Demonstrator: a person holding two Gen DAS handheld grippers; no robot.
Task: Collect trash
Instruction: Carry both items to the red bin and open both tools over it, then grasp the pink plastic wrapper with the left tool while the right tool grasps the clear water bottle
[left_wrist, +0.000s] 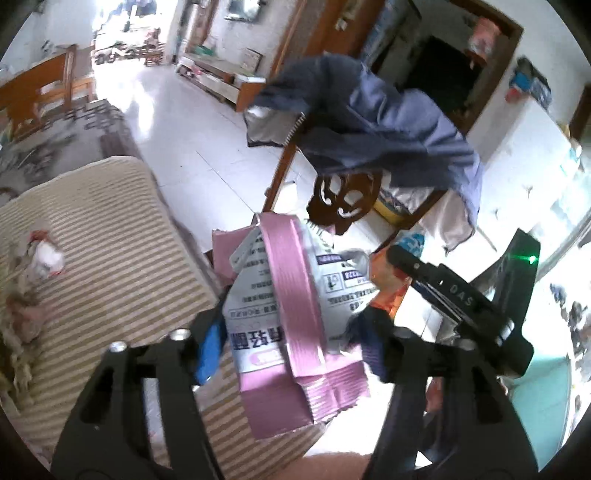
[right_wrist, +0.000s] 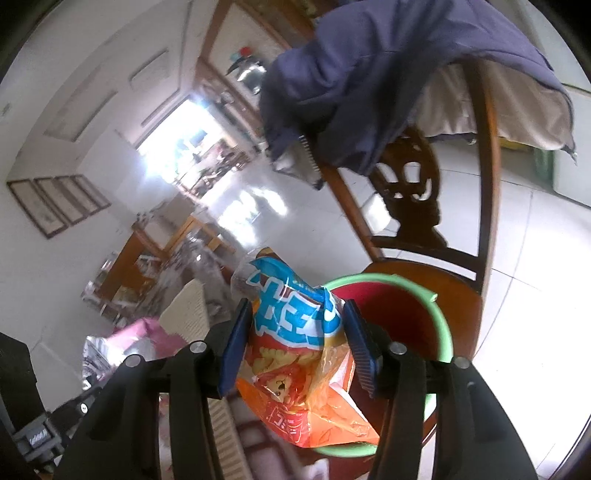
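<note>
Over the green bucket (right_wrist: 441, 325), which is sitting on the seat of a wooden chair (right_wrist: 458, 295), the right gripper (right_wrist: 295, 345) is holding an orange and blue snack bag (right_wrist: 295, 354). The bag is hanging between the jaws, its lower end already dipping inside the bucket's rim. The jaws are standing about half open; the left pad is lying against the bag's side, while the right pad seems to be just clear of it, so the grip looks slack and I cannot tell whether the bag is truly held.

Just beside it, the left gripper (left_wrist: 291, 343) is carrying a pink and white packet (left_wrist: 288, 317) above the edge of a striped cushion (left_wrist: 110, 236). Its jaws are also about half open, with the crumpled packet filling the space between the pads and touching both, though how firmly they are pressing is unclear.

Judging by this, both pieces of trash are gathered and arriving at the bucket, but neither is lying inside yet. More small scraps (left_wrist: 46, 258) are resting farther along the cushion, so collecting seems unfinished. A blue jacket (right_wrist: 369, 74) is draping over the chair's back.
</note>
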